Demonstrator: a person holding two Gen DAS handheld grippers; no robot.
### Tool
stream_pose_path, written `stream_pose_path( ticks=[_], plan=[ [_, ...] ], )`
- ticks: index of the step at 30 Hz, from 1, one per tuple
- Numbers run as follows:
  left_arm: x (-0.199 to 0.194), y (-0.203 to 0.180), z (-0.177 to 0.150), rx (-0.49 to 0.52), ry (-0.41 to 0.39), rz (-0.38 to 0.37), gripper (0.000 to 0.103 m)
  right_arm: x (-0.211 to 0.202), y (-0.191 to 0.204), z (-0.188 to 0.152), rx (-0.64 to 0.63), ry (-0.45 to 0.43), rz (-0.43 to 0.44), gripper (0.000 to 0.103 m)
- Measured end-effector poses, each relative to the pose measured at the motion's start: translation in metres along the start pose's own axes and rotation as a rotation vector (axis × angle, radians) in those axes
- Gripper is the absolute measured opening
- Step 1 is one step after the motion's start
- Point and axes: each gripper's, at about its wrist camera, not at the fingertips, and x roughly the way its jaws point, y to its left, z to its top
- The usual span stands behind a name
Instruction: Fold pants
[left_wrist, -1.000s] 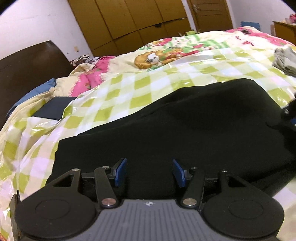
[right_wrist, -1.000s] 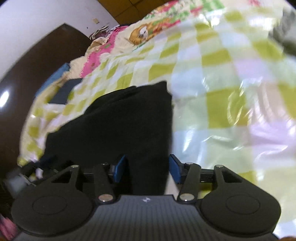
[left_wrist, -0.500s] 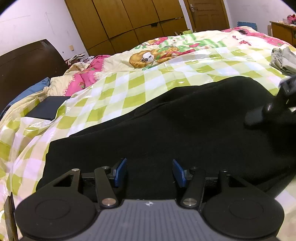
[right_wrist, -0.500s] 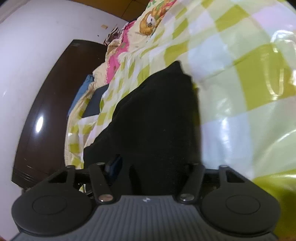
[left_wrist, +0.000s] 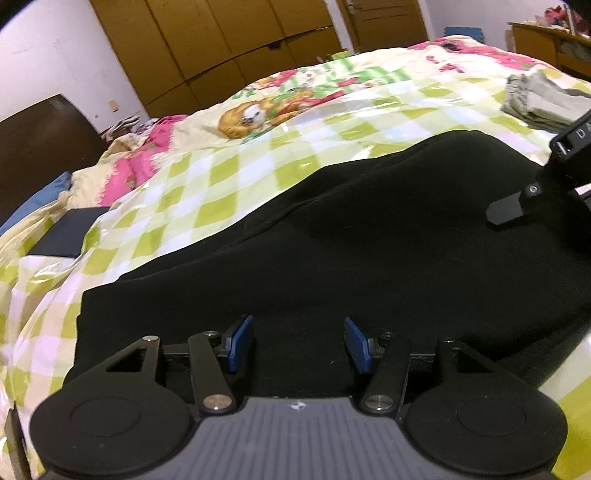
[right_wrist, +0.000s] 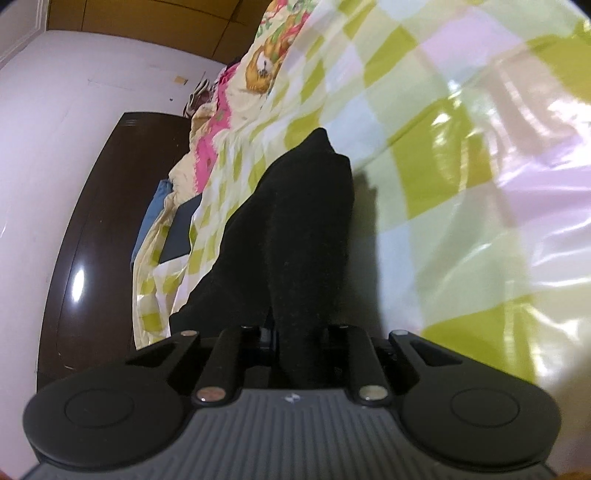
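Note:
Black pants (left_wrist: 351, 240) lie spread across the checked bed cover (left_wrist: 221, 177). My left gripper (left_wrist: 299, 343) hovers over their near edge, open, with its blue pads (left_wrist: 242, 343) apart and gripping nothing. At the right edge of the left wrist view my right gripper (left_wrist: 535, 192) sits on the pants' far end. In its own view the right gripper (right_wrist: 299, 332) is closing. A raised ridge of the black pants (right_wrist: 295, 221) fills the gap between its fingers and hides the pads.
A folded grey-green pile of clothes (left_wrist: 543, 99) lies at the far right of the bed. A dark flat box (left_wrist: 66, 232) rests near the dark headboard (left_wrist: 33, 147). Wooden wardrobes (left_wrist: 221, 44) line the back wall.
The right gripper's jaws have narrowed around the pants' end, and it has rolled and dipped. In the left view, the right gripper has come in at the right edge.

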Motion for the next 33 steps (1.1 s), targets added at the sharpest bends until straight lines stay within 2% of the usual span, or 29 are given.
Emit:
stream_pose_path(
  ticks=[18, 22, 28, 29, 31, 33],
  plan=[
    [-0.022, -0.085, 0.03, 0.12, -0.041, -0.131, 0.068, -0.094, -0.037, 0.002, 0.077, -0.145, -0.038, 0.016],
    [-0.026, -0.102, 0.033, 0.142, -0.046, -0.14, 0.068, -0.109, -0.037, 0.0, 0.047, -0.156, -0.071, 0.017],
    [-0.036, -0.104, 0.03, 0.154, -0.052, -0.114, 0.068, -0.108, -0.039, -0.002, 0.029, -0.128, -0.097, 0.027],
    [-0.038, -0.101, 0.03, 0.149, -0.049, -0.107, 0.068, -0.106, -0.039, -0.002, 0.029, -0.13, -0.093, 0.032],
    [-0.045, -0.096, 0.029, 0.155, -0.054, -0.081, 0.068, -0.107, -0.044, -0.006, 0.031, -0.148, -0.071, 0.038],
    [-0.049, -0.091, 0.03, 0.158, -0.055, -0.04, 0.068, -0.103, -0.048, -0.011, 0.032, -0.159, -0.078, 0.039]
  ],
)
